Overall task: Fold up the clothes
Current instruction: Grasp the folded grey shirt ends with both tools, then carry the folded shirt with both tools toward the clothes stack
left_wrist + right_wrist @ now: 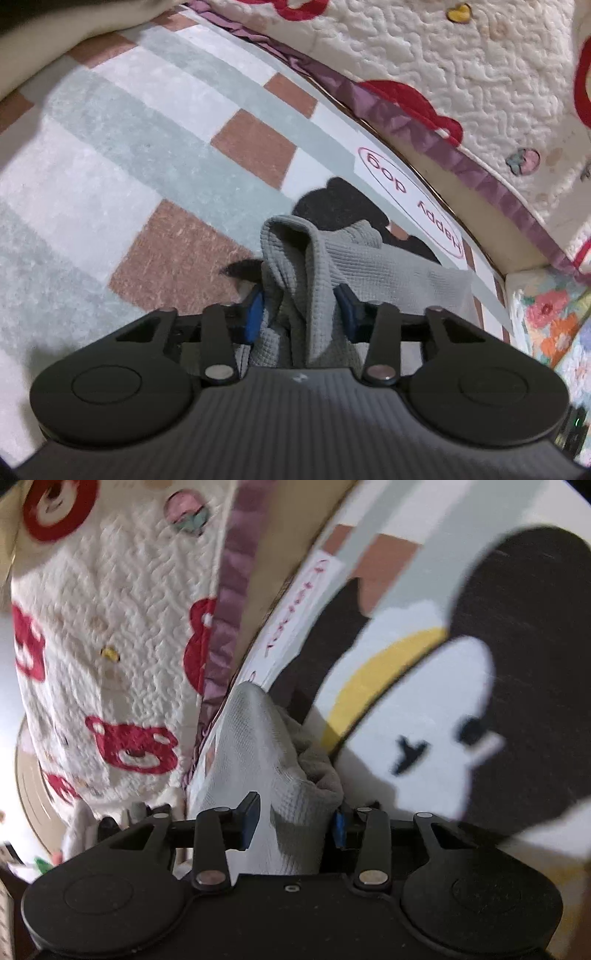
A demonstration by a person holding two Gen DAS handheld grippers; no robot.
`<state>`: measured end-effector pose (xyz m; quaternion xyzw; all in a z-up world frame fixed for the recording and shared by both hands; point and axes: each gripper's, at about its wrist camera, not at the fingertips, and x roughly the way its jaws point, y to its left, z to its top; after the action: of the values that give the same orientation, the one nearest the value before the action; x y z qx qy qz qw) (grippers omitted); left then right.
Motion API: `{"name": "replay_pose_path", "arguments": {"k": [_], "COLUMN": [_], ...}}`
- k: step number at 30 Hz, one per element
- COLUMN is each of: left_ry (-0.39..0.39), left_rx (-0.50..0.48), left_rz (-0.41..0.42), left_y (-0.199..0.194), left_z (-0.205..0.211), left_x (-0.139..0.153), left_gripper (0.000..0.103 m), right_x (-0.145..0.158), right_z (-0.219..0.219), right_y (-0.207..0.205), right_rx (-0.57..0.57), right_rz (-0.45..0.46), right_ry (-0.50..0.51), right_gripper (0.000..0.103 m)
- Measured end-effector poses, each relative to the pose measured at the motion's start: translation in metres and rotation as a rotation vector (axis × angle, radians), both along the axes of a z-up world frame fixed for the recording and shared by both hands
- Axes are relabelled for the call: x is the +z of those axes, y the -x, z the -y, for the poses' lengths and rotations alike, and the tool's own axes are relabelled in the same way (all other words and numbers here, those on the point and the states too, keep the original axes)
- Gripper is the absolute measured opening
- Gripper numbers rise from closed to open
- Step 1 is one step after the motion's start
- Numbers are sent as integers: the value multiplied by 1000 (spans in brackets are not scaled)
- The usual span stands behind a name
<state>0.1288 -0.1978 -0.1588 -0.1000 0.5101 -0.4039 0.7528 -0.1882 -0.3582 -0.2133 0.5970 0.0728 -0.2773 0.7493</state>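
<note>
**Fold barely begun**

Grey waffle-knit garment bunched above the checked rug, clamped between the pads of the left gripper and of the right gripper (grip slack-looking). No neat fold visible yet; spreading, folding, flattening all left.

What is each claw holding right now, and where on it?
Both have the grey waffle-knit garment bunched between their pads: left claw, right claw. Which part of the garment cannot be told.
</note>
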Motion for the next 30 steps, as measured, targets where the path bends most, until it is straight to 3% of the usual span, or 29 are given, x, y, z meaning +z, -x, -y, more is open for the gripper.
{"name": "replay_pose_path", "arguments": {"k": [2, 3, 4, 5, 7, 13, 16, 20, 28, 30], "left_ry": [-14, -21, -31, -44, -52, 67, 149, 265, 498, 509], "left_rx": [-17, -26, -39, -63, -110, -98, -44, 62, 369, 444], "left_rz": [36, 58, 90, 131, 177, 149, 113, 130, 106, 137], "left_y": [3, 5, 9, 13, 20, 32, 42, 56, 87, 91], "left_z": [3, 5, 6, 8, 9, -21, -40, -85, -229, -259], "left_x": [3, 5, 7, 11, 19, 25, 27, 46, 69, 81], "left_gripper": [34, 32, 29, 27, 26, 24, 23, 23, 23, 23], "right_x": [2, 2, 2, 5, 20, 85, 131, 190, 292, 311], "right_z": [2, 3, 4, 4, 4, 7, 3, -13, -85, -106], "right_y": [-13, -17, -20, -19, -18, -32, -50, -80, -160, -188], "right_rx": [11, 20, 34, 48, 96, 264, 366, 523, 826, 912], "right_rz": [-10, 0, 12, 23, 52, 130, 134, 155, 236, 280], "right_ry": [61, 91, 117, 143, 207, 329, 416, 506, 657, 675], "right_gripper": [45, 39, 26, 23, 22, 21, 21, 21, 20, 20]}}
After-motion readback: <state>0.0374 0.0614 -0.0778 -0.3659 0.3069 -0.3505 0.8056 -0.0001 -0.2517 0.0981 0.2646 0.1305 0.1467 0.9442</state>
